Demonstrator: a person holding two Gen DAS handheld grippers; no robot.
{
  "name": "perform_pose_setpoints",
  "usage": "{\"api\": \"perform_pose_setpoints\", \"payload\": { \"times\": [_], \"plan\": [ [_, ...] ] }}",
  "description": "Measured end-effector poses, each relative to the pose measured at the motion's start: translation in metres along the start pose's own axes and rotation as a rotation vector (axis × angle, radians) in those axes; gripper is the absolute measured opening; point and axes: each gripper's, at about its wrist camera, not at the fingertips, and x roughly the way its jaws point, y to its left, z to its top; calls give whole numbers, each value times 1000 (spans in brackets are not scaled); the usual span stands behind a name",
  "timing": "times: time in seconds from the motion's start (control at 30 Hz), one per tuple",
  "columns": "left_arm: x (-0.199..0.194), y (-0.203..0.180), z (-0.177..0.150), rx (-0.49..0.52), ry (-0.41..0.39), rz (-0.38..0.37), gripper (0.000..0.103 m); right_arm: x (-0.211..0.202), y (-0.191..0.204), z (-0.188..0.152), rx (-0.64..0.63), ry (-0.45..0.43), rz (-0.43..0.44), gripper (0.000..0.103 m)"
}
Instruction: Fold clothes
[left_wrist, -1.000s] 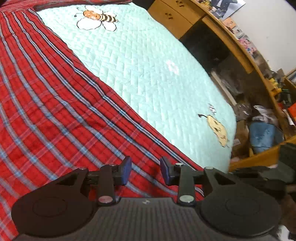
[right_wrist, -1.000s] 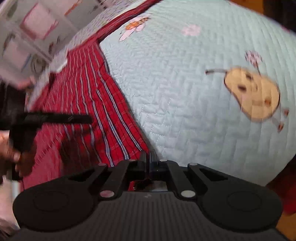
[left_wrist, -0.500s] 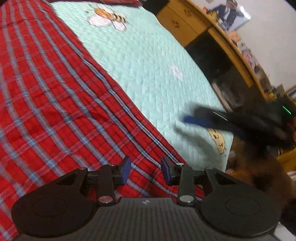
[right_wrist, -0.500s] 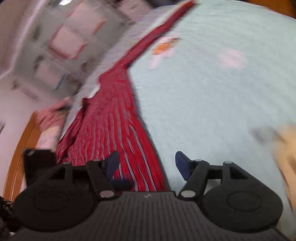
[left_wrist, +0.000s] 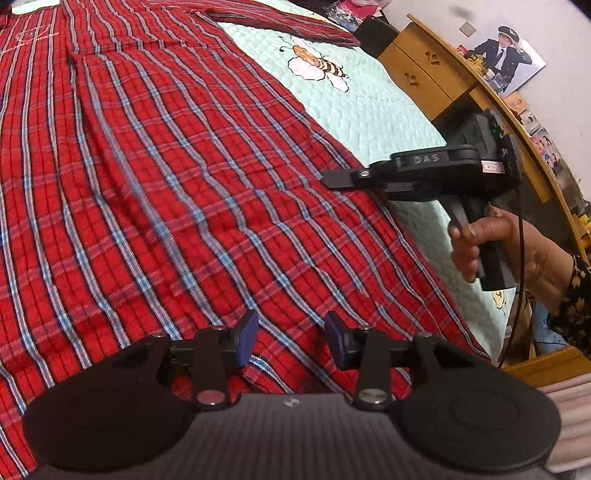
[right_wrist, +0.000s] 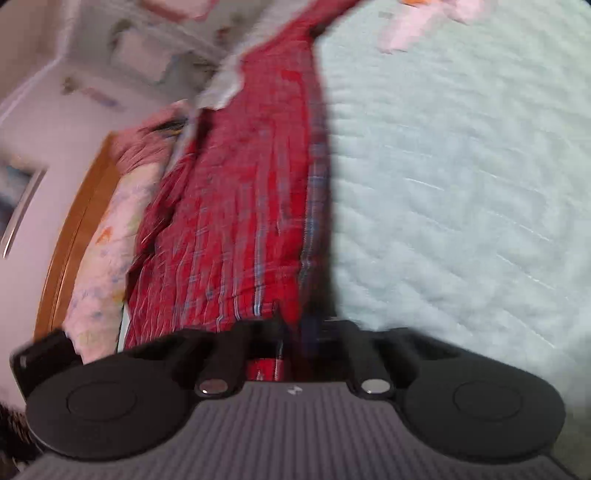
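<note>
Red plaid shirt (left_wrist: 177, 177) lies flat on the bed's quilt (left_wrist: 369, 107). Right claw (right_wrist: 295, 332) clamped on its side edge; lift low and carry straight across. Left claw (left_wrist: 290, 338) part open, empty, angled down over the hem, jaws just widened slightly

Both wrist cameras look steeply down, close over the bed: the left across the red plaid shirt (left_wrist: 166, 177) toward the desk (left_wrist: 436, 74) upper right, the right along the shirt's edge on the mint quilt (right_wrist: 461, 184), which both views share.
</note>
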Motion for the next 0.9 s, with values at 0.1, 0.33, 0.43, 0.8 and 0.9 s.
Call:
{"api": "perform_pose_setpoints", "payload": {
  "times": [0.1, 0.33, 0.43, 0.8, 0.9],
  "plan": [
    [-3, 5, -3, 20, 16, 6, 42, -16, -1, -13, 35, -58, -57, 2],
    [-11, 16, -2, 7, 38, 2, 42, -22, -13, -26, 104, -109, -44, 2],
    [-17, 17, 0, -6, 45, 5, 42, -30, -7, -15, 84, -128, -62, 16],
    [-32, 20, 49, 27, -218, -32, 47, 37, 22, 86, -78, -174, -45, 71],
    [-11, 34, 55, -12, -179, 41, 47, 52, 23, 99, -75, -161, -44, 54]
  ]
}}
